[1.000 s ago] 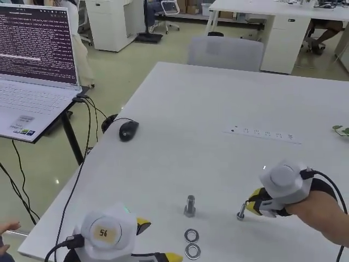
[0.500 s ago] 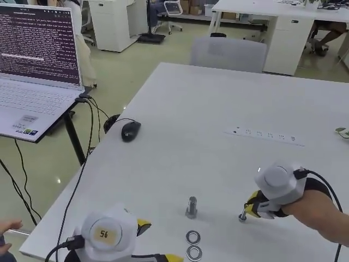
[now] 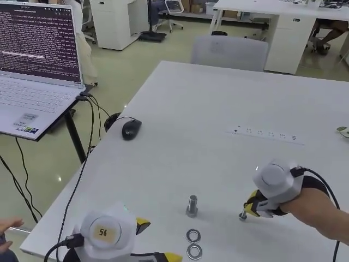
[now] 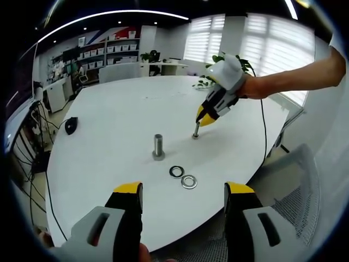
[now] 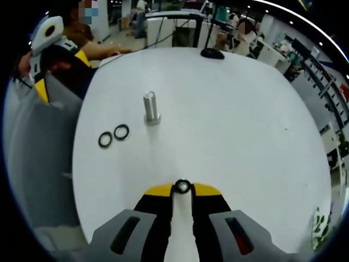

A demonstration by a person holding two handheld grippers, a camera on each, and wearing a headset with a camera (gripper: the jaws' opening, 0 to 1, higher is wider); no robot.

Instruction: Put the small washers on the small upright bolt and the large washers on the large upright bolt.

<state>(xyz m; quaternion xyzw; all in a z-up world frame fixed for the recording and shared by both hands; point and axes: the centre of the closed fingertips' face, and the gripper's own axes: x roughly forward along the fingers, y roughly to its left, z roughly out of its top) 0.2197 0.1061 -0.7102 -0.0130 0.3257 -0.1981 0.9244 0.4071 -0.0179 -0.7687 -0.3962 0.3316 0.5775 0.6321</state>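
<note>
Nearest the person, the left tool (image 3: 158, 240) hangs over the front edge of the white worktop (image 3: 218, 103) with its yellow-tipped jaws spread wide and nothing between them. Just ahead of it two large washers (image 3: 192, 243) lie flat, side by side. A little beyond them the large bolt (image 3: 192, 206) stands upright on its head, bare of washers. To the right of it stands the small bolt (image 3: 242, 215), also upright. The right tool (image 3: 252, 208) is at its top, tilted down, its jaws pressed close on a small washer (image 5: 182, 186) held at the very tips. Whether that washer already sits over the bolt's end cannot be told. Further back a black mouse (image 3: 130, 130) rests near the left edge, and a socket strip (image 3: 264, 134) is set into the surface. A grey chair (image 3: 229, 53) stands at the far side, and an open laptop (image 3: 32, 71) sits off to the left.
</note>
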